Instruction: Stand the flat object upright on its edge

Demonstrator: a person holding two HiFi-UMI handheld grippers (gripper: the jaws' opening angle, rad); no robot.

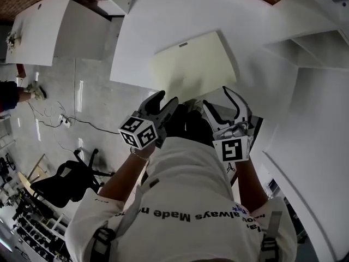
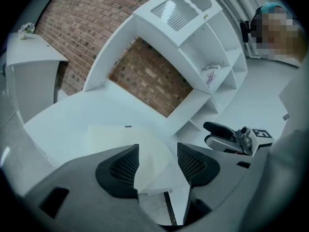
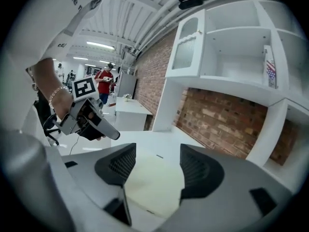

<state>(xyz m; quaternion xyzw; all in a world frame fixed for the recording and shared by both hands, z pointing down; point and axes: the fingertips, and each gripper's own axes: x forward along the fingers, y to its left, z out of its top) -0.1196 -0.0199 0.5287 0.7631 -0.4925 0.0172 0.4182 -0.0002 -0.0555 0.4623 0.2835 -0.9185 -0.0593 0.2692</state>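
Note:
A pale cream flat board (image 1: pixel 193 64) lies flat on the white table (image 1: pixel 158 21), with a small dark mark at its far edge. My left gripper (image 1: pixel 165 101) and right gripper (image 1: pixel 224 98) hover side by side just short of the board's near edge, both open and empty. In the left gripper view the board (image 2: pixel 120 139) shows past the open jaws of the left gripper (image 2: pixel 158 161), and the right gripper (image 2: pixel 231 137) hangs to the right. In the right gripper view the board (image 3: pixel 154 182) lies beyond the spread jaws of the right gripper (image 3: pixel 158 164), with the left gripper (image 3: pixel 89 117) to the left.
A white shelving unit (image 1: pixel 313 45) rises along the table's right side against a brick wall (image 2: pixel 149 76). A second white table (image 1: pixel 38 26) stands far left. A black chair (image 1: pixel 65 179) and cables (image 1: pixel 60 121) are on the floor. A person in red (image 3: pixel 104 83) stands far off.

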